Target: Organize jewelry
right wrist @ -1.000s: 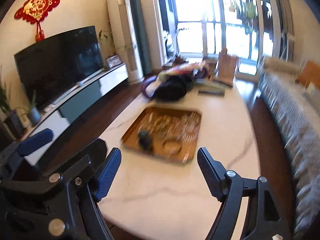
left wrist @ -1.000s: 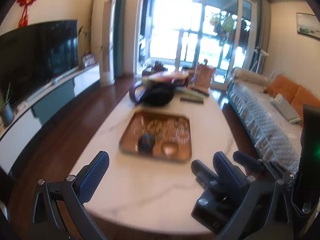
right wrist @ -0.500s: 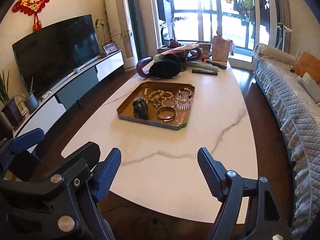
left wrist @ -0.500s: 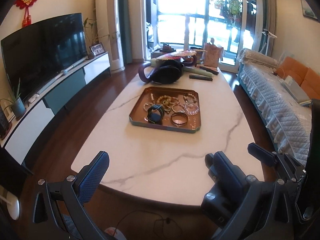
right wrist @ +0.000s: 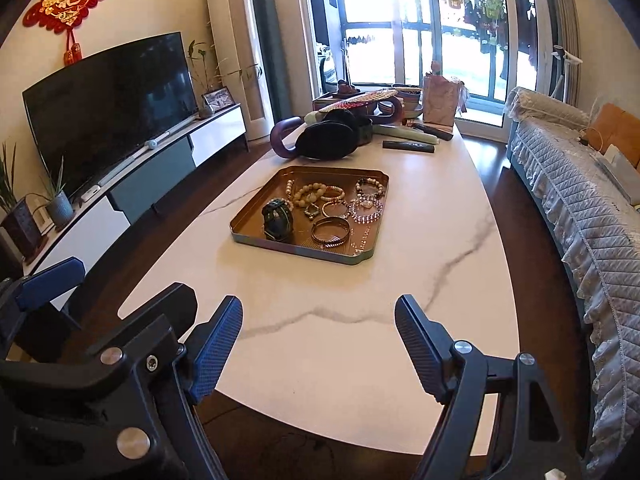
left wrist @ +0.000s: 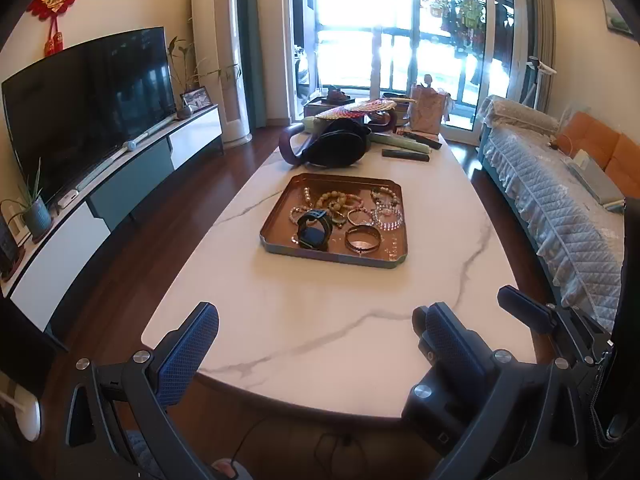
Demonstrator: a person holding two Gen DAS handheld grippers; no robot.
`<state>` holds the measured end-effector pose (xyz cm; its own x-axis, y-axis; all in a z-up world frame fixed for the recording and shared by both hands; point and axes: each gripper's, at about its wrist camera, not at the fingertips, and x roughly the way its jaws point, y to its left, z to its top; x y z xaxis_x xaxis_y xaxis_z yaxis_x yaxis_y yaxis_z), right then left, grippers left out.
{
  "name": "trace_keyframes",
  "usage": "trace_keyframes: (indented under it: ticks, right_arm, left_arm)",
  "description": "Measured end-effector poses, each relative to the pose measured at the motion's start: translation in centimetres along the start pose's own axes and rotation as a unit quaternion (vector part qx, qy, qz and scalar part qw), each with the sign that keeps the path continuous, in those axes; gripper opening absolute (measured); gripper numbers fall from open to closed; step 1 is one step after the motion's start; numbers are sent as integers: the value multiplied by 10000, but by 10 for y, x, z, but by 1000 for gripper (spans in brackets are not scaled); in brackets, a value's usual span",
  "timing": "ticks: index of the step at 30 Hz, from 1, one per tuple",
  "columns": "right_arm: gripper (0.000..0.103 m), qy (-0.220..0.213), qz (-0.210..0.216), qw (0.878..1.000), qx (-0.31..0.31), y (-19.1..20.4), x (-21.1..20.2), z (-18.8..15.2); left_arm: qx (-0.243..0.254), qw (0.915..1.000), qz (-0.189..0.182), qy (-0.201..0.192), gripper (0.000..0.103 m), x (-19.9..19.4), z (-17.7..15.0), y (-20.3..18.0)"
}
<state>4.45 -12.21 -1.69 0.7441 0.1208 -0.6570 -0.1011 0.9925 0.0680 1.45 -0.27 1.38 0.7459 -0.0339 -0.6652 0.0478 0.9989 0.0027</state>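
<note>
Both grippers, left gripper [left wrist: 316, 344] and right gripper [right wrist: 318, 344], spread empty near table [right wrist: 320, 360] edge. Stiff bangle [right wrist: 330, 231] in copper tray [right wrist: 248, 210], probably slippery: pinch across rim.

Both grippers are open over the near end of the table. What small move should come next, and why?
Probably advance the right gripper toward the tray. Its fingers are apart and empty, and the jewelry, such as the metal bangle, lies well beyond them.

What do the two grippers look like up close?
Both are black frames with silver bolts. The left gripper and the right gripper each carry two paddle-shaped fingers faced with blue, grid-textured pads. No hands or sleeves show.
</note>
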Motion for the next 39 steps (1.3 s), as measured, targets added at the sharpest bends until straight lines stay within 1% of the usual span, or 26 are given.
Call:
trace_keyframes:
  ticks: [19,39]
  right_arm:
    - [76,37,4,10000,25,-3,13,3]
    - [76,23,42,10000,1,-4,14,0]
  left_arm:
    - [44,10000,9,34,103,13,3,-4]
    - [39,10000,18,40,103,16,5,-7]
